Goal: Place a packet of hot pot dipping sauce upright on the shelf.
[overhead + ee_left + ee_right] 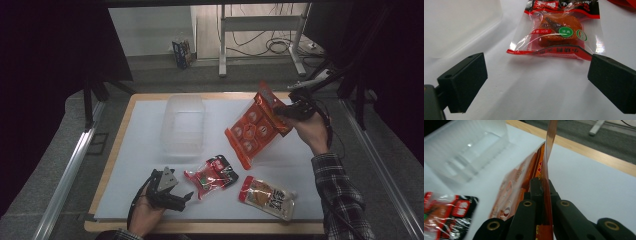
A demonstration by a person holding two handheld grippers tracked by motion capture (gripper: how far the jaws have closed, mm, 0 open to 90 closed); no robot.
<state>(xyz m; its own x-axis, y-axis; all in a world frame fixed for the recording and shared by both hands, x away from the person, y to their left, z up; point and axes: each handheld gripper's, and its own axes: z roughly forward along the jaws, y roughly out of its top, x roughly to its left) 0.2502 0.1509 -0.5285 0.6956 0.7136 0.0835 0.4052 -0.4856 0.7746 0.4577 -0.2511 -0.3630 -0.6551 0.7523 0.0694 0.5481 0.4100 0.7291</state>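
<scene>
Orange foil, sealed along its edges: that is the big pack (255, 125) I have in my right gripper (290, 111), which is clamped tight on the pack's edge; in the right gripper view the pack's rim (546, 195) runs up between the two closed jaws. In the high view the pack hangs tilted above the white table (145, 130), its lower corner near the mat, to the right of the clear tub (183, 125). The tub stands upright toward the far side of the table, with nothing that I can see in it. My left gripper (175, 197) rests low at the near edge with its jaws spread wide and nothing between them; in the left gripper view both pads (464, 80) frame bare table, and the red pack (560, 31) lies just beyond them, flat, apart from the pads. In the high view that red pack (212, 176) sits just beside the left gripper's tips, and a pale pouch (267, 197) lies to its right, near the front edge, well apart from the held pack. A plaid sleeve (337, 195) covers my right forearm.
</scene>
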